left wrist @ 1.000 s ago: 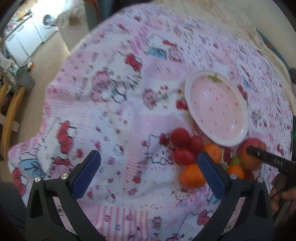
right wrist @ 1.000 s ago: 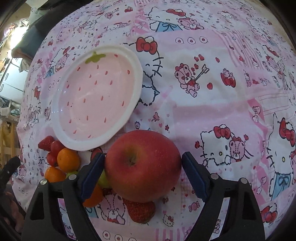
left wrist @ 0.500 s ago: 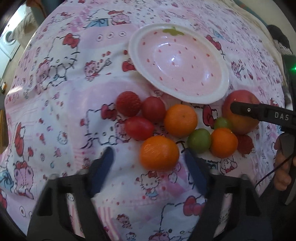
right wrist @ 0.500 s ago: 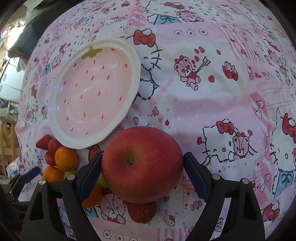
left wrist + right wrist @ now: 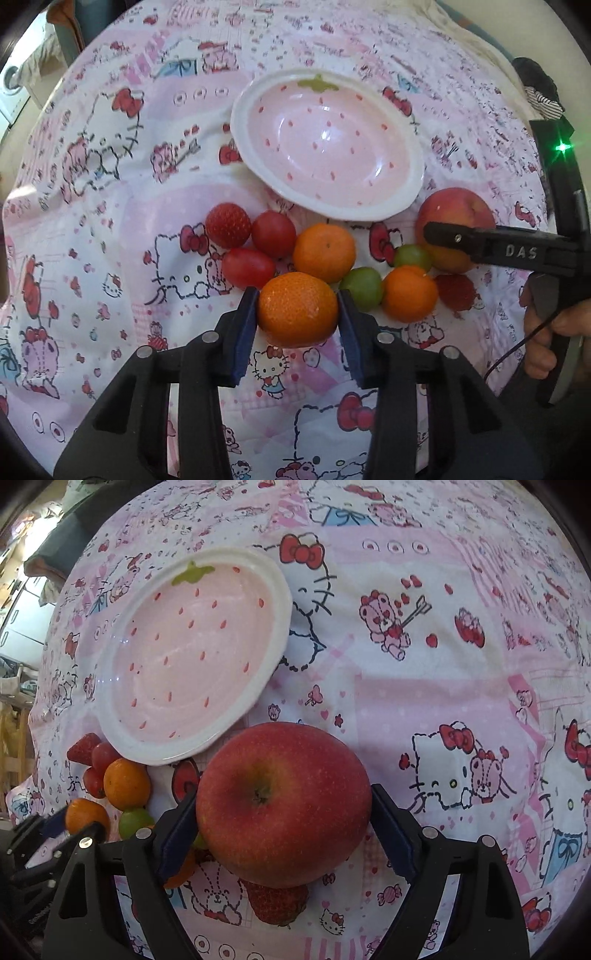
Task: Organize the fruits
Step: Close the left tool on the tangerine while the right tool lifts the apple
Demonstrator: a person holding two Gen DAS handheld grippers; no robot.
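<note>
A pink strawberry-pattern bowl (image 5: 327, 147) stands empty on the Hello Kitty cloth; it also shows in the right wrist view (image 5: 192, 657). Below it lies a cluster of fruit: a strawberry (image 5: 227, 225), two cherry tomatoes (image 5: 273, 234), oranges (image 5: 324, 252), green grapes (image 5: 361, 288). My left gripper (image 5: 297, 310) is shut on the nearest orange (image 5: 297, 308), which rests on the cloth. My right gripper (image 5: 282, 819) is shut on a red apple (image 5: 282, 805); its blue pads touch both sides. The apple also shows in the left wrist view (image 5: 456, 210).
A second strawberry (image 5: 277, 904) lies under the apple. The person's hand (image 5: 550, 339) holds the right gripper at the right edge. The cloth (image 5: 443, 664) stretches bare to the right of the bowl. Room furniture shows beyond the table's left edge.
My left gripper swung over to the fruit cluster and closed on the nearest orange. My right gripper's jaws closed in on the apple, which stays in place.
</note>
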